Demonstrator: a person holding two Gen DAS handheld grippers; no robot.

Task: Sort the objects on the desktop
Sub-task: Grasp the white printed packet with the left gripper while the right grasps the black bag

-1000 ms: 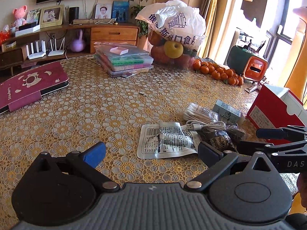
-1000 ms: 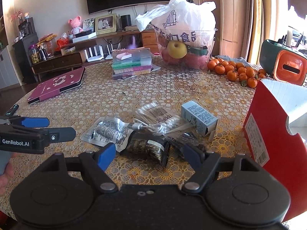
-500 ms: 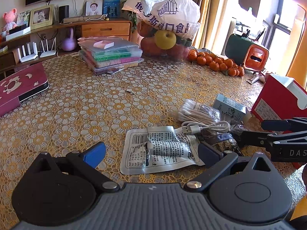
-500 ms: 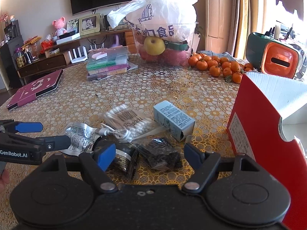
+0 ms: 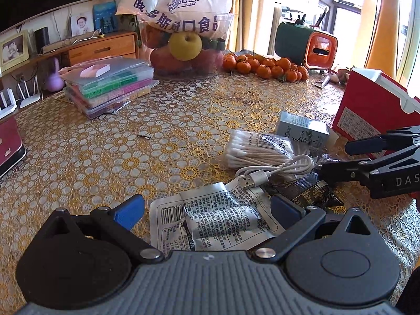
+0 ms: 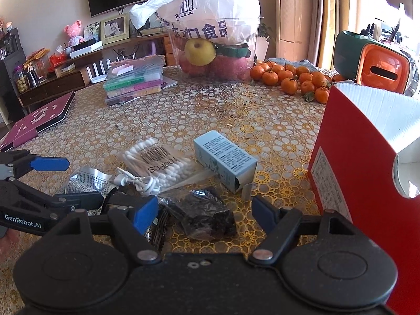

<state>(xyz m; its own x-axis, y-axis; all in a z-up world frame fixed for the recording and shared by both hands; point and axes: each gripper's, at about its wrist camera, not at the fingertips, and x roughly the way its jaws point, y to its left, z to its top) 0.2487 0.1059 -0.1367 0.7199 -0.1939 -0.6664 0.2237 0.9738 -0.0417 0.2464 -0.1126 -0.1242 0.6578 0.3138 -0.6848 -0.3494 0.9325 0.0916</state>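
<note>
A pile of small items lies near the table's front edge. My left gripper [image 5: 207, 210] is open, its blue fingers straddling a crumpled silver printed sachet [image 5: 210, 223]. Beyond it lie a white USB cable [image 5: 275, 170], a pack of cotton swabs [image 5: 257, 149], a pale blue carton [image 5: 302, 131] and a dark snack packet [image 5: 307, 191]. My right gripper [image 6: 204, 210] is open around a clear bag with dark contents [image 6: 207, 215]. The cotton swabs [image 6: 157, 162], blue carton [image 6: 225, 160] and cable [image 6: 136, 181] lie just ahead. A red box [image 6: 362, 183] stands open at the right.
A fruit bowl under a white plastic bag [image 6: 215, 34], a heap of mandarins [image 6: 291, 78], a green-and-orange container [image 6: 375, 63], stacked plastic cases [image 6: 134, 81] and a maroon book [image 6: 36, 120] sit further back on the gold-patterned tablecloth [image 5: 131, 144].
Both grippers have moved forward and lower toward the pile. The sachet now lies between my left fingers, and the dark bag between my right fingers. Both stay open.
</note>
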